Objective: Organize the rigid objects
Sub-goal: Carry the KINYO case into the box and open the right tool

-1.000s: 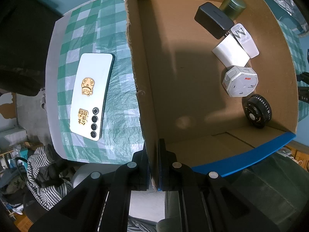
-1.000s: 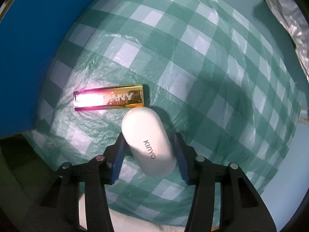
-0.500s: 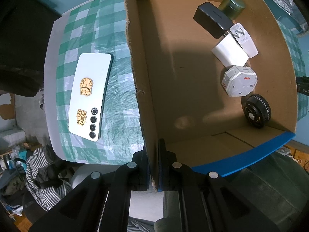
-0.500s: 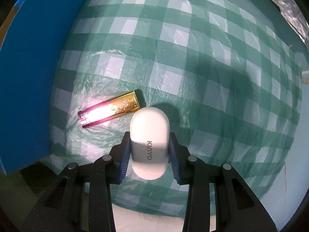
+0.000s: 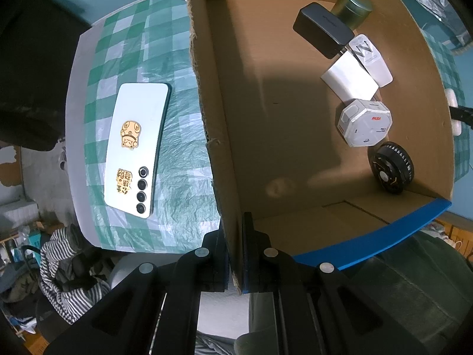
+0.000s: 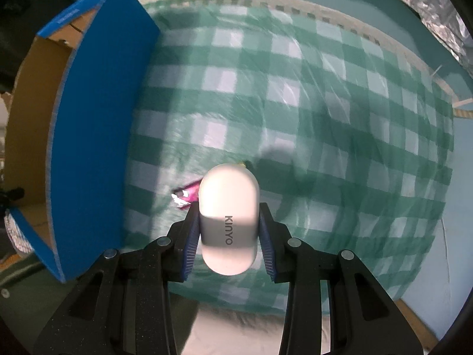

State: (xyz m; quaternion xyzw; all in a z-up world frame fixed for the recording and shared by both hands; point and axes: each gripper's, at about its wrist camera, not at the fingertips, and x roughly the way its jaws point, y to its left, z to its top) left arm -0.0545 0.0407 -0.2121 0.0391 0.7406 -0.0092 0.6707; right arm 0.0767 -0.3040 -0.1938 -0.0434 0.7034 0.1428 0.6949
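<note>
My right gripper (image 6: 229, 233) is shut on a white oblong KINYO case (image 6: 227, 216), held above the green checked tablecloth (image 6: 325, 118). A gold and pink bar (image 6: 186, 196) lies on the cloth just behind the case, mostly hidden. My left gripper (image 5: 233, 248) is shut on the left wall of the cardboard box (image 5: 207, 103). The box holds a black case (image 5: 322, 34), a green tin (image 5: 353, 7), two white items (image 5: 348, 80), an octagonal white box (image 5: 365, 122) and a black round part (image 5: 391, 167).
A white phone (image 5: 136, 148) lies face down on the cloth left of the box. The box's blue outer wall (image 6: 91, 136) stands left of the right gripper. Crinkled foil (image 6: 428, 9) lies at the far right. Striped clothing (image 5: 65, 266) sits below the table edge.
My right gripper closed on the KINYO case and lifted it off the cloth, drawing back so the box's blue wall came into view. The left gripper stayed on the box wall.
</note>
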